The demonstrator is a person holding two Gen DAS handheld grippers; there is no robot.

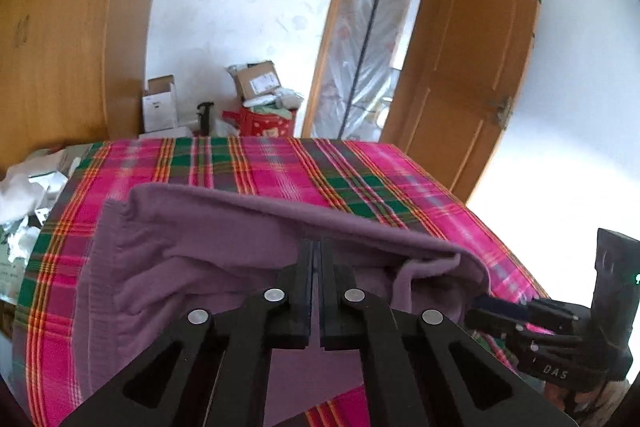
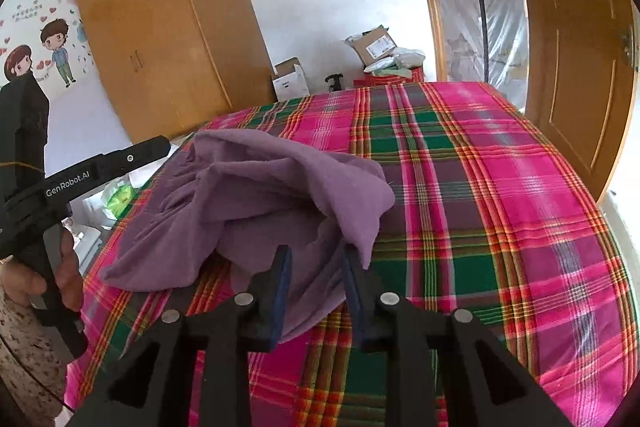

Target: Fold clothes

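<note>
plaid bed (image 2: pixel 500 187): left tool (image 1: pixel 316 247) pinches purple garment (image 2: pixel 260 195); right tool (image 2: pixel 316 255) spread, so the lifted layer may slump.

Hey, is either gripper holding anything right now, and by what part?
The left gripper is shut on the purple fabric garment, pinching a raised fold along its upper edge. The right gripper is open, holding nothing.

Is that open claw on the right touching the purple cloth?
Cannot tell. In the right wrist view, the right gripper stands open over the purple cloth; contact isn't plain.
</note>
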